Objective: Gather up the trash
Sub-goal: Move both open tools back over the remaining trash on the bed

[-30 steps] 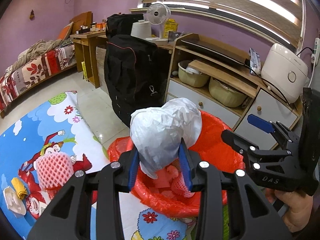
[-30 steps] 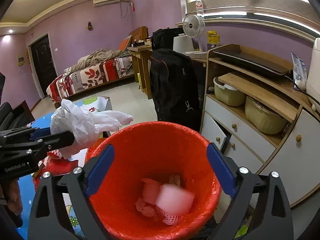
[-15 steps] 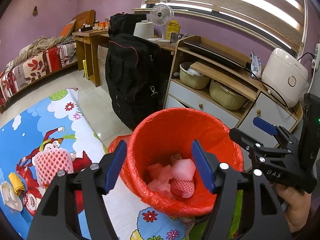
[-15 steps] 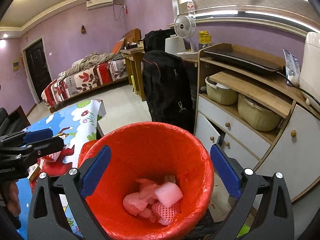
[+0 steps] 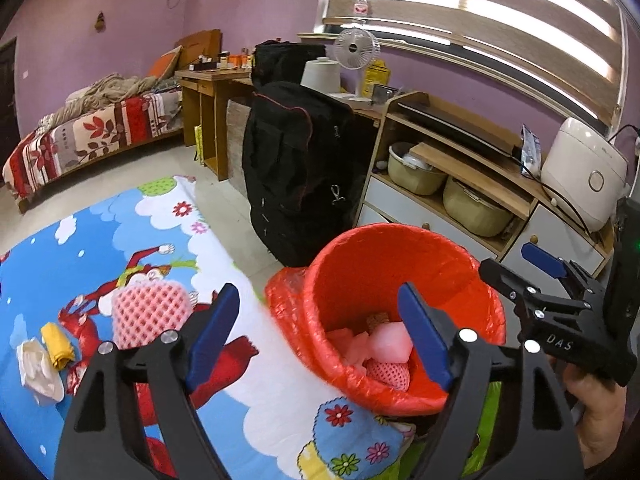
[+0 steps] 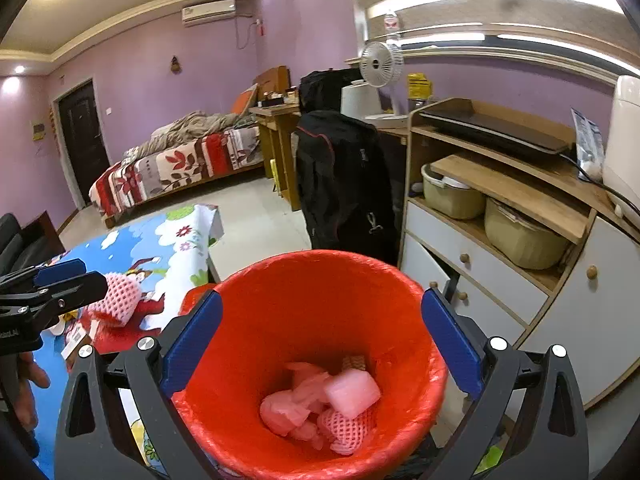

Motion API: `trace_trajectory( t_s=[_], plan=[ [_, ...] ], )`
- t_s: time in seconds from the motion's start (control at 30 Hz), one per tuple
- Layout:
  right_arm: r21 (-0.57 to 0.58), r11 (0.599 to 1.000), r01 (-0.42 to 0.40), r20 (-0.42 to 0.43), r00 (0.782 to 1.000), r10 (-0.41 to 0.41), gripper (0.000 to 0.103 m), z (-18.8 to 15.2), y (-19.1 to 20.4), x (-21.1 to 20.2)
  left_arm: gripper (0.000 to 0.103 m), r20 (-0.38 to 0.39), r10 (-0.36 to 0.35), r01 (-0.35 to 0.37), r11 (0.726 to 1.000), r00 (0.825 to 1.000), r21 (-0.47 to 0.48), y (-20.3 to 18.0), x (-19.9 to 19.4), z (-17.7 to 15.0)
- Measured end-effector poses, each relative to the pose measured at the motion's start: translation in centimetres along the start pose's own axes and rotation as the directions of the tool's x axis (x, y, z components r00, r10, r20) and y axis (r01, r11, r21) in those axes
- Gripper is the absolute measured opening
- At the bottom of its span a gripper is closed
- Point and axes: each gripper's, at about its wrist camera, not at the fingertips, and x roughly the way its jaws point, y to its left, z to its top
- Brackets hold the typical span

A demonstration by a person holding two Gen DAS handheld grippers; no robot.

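A bin lined with a red bag (image 5: 400, 264) (image 6: 320, 292) stands beside the table and holds pink foam pieces and a pink foam net (image 6: 344, 420). My left gripper (image 5: 318, 292) (image 6: 60, 276) hovers over the table edge left of the bin. Its jaws are opening and nothing is between them. My right gripper (image 6: 322, 300) (image 5: 506, 258) hangs open just above the bin's rim, with the bin framed between its blue pads. On the cartoon mat (image 5: 100, 240) lie another pink foam net (image 5: 150, 312) (image 6: 118, 300), a yellow scrap (image 5: 58, 344) and a white crumpled piece (image 5: 38, 368).
A black suitcase (image 5: 296, 168) stands behind the bin. A wooden cabinet (image 5: 460, 184) with bowls and a rice cooker (image 5: 584, 172) fills the right side. A bed (image 5: 92, 132) and desk (image 5: 208, 92) stand at the far left. A person's hand (image 5: 600, 420) holds the right gripper.
My left gripper was shut on a white plastic bag over the bin; it let go, opened wide and drew back left toward the mat. The right gripper stayed in place.
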Motion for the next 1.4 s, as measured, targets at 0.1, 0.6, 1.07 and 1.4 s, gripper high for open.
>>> trace_trajectory(
  t_s=[0.1, 0.6, 1.07, 1.4],
  plan=[
    [-0.012, 1.000, -0.027, -0.004, 1.000, 0.027, 0.095, -0.1, 1.1, 0.0, 0.082, -0.002, 0.017, -0.017, 1.000, 1.000, -0.019, 1.1, -0.5, -0.6],
    [-0.033, 0.993, -0.117, -0.022, 0.993, 0.116, 0.095, 0.5, 6.7, -0.2, 0.082, 0.046, 0.150, -0.144, 0.983, 0.988, -0.111, 7.8, -5.5, -3.1],
    [-0.108, 0.978, -0.181, -0.017, 0.984, 0.180, 0.095, 1.8, 13.0, -0.9, 0.085, 0.087, 0.301, -0.276, 0.935, 0.950, -0.224, 14.3, -9.4, -5.7],
    [-0.146, 0.962, -0.232, -0.040, 0.973, 0.229, 0.095, 2.2, 17.3, -0.4, 0.086, 0.045, 0.356, -0.325, 0.891, 0.933, -0.317, 20.4, -10.2, -6.9]
  ],
)
